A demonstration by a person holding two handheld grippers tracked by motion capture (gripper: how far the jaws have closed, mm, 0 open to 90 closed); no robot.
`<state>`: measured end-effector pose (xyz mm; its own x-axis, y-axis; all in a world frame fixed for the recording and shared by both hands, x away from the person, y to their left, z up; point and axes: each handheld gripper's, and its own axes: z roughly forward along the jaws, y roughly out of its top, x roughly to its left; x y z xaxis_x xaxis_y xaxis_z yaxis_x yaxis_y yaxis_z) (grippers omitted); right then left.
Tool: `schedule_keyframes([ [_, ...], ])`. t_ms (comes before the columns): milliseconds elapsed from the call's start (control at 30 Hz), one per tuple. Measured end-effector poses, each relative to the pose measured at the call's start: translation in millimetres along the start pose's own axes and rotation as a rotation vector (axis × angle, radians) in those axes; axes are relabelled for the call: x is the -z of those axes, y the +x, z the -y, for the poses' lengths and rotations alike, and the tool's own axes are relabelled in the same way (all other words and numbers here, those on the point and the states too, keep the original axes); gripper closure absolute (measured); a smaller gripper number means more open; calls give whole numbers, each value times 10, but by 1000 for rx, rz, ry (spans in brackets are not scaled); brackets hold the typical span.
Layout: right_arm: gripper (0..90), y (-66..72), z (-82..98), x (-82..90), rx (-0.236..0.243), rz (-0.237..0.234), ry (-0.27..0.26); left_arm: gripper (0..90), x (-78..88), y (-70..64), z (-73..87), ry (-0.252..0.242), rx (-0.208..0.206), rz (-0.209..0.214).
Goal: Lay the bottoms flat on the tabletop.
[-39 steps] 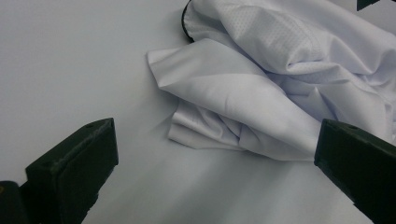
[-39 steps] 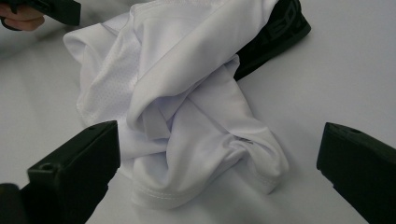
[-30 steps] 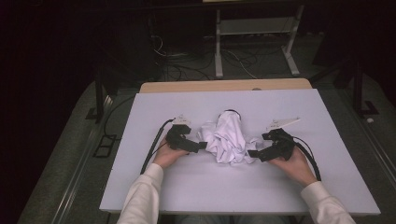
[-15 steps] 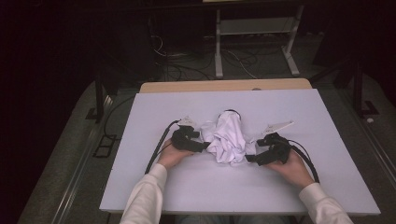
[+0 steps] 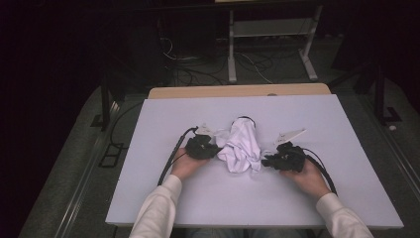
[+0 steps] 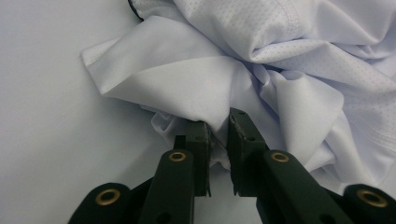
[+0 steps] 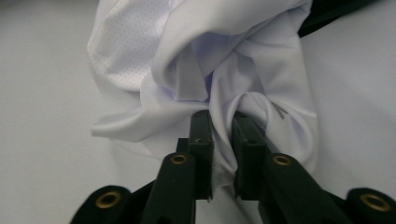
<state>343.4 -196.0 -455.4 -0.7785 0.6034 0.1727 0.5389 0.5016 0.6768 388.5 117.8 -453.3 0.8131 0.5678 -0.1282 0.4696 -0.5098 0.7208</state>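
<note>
Garment [image 5: 242, 145]: white, part plain, part fine dotted mesh, with a black trim at its upper edge. Grippers [image 5: 208, 148] [image 5: 275, 159]: black, with brass-coloured rivets. Table [image 5: 163, 193]: pale lavender-white, with a tan wooden strip along the upper edge. Sleeves [image 5: 158, 210]: cream.

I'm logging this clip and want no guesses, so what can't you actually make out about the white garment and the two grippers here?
- White garment, high view: too crumpled to tell what kind of garment it is.
- Left gripper, left gripper view: fabric folds hide the fingertips; how much cloth is pinched is unclear.
- Right gripper, right gripper view: same, cloth bunches over the tips.
- The garment's far side is cut off by the top edge in both gripper views.
</note>
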Motion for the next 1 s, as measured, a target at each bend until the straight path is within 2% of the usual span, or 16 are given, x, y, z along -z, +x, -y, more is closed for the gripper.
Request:
schedule_keyframes([
  [300, 820, -192, 67, 339, -81, 21, -55, 798, 87, 12, -4, 4, -22, -15],
  [433, 820, -263, 103, 461, -110, 31, -77, 798, 148, 42, 6, 1, -18, -28],
  [1000, 821, -508, 373, 857, -244, 92, -131, 802, 525, 217, 121, -64, 74, -92],
])
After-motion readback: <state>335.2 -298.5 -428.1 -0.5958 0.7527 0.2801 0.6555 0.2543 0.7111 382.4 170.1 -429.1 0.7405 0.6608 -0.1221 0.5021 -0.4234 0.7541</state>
